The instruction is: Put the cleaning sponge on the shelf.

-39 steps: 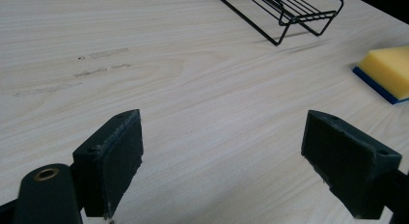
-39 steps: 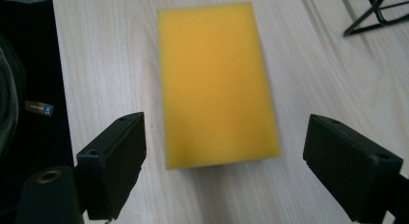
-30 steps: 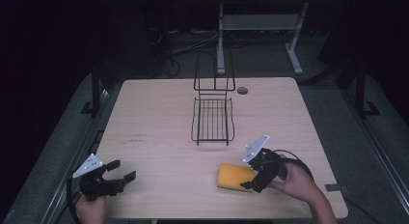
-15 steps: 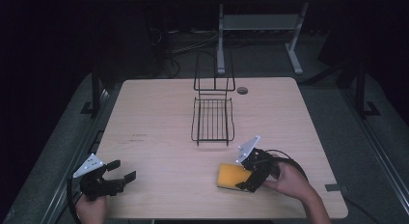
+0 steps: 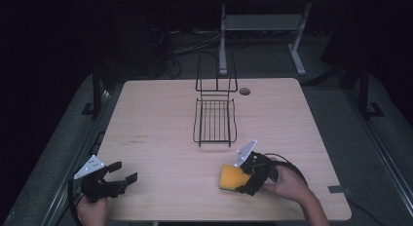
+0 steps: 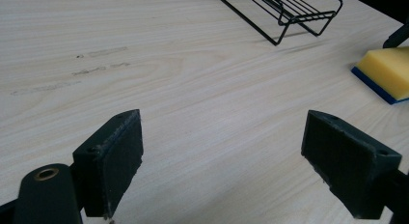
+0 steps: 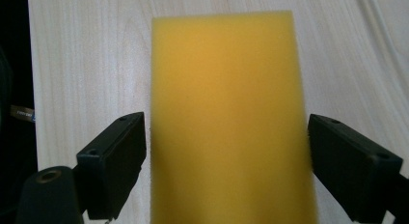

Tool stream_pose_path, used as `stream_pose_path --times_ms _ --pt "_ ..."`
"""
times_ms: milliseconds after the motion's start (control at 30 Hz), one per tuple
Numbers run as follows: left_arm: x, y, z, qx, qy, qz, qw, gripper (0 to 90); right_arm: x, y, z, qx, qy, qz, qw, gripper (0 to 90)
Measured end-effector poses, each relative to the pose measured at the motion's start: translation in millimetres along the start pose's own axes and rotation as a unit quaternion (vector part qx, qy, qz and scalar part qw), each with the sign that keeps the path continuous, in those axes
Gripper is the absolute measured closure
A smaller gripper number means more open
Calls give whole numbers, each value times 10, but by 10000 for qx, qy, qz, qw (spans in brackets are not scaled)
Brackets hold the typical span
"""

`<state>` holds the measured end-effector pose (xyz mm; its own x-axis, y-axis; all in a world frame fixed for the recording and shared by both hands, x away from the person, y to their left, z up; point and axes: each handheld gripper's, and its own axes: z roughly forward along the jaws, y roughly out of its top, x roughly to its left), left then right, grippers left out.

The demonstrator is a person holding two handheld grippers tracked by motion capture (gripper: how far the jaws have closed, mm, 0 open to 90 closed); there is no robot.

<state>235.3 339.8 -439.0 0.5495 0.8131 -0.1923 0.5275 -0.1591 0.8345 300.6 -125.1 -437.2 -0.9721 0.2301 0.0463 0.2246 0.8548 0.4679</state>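
Lower right, the right tongs (image 5: 247, 178) are straddling the yellow sponge (image 5: 231, 177), apparently ungripped, hand angled inward; lower left, the left tongs (image 5: 119, 179) are gaping over bare surface (image 5: 160, 138).

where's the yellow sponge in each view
High view: sponge near the table's front edge, right of centre, at the right claw.
Left gripper view: far right edge, blue underside showing.
Right gripper view: centre, between the open jaws.
Shared landmark: the light wood table.

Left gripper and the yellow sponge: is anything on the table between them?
No. Between the left gripper and the sponge lies bare table, as the high view shows.
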Motion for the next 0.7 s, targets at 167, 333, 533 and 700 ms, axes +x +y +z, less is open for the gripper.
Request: stream_pose_path --times_ms 167,333,533,700 --pt "5 -2 -5 6 9 -15 10000 141 -10 -21 32 -31 -12 37 10000 149" --pt "4 -2 -2 4 3 -8 10000 140 -5 -33 58 -23 -13 43 10000 149" --pt "7 -4 -6 -11 5 -27 10000 140 0 -32 104 -7 -19 25 10000 149" --pt "10 -6 -7 -3 -6 -34 10000 140 6 -27 124 22 -45 -10 10000 149"
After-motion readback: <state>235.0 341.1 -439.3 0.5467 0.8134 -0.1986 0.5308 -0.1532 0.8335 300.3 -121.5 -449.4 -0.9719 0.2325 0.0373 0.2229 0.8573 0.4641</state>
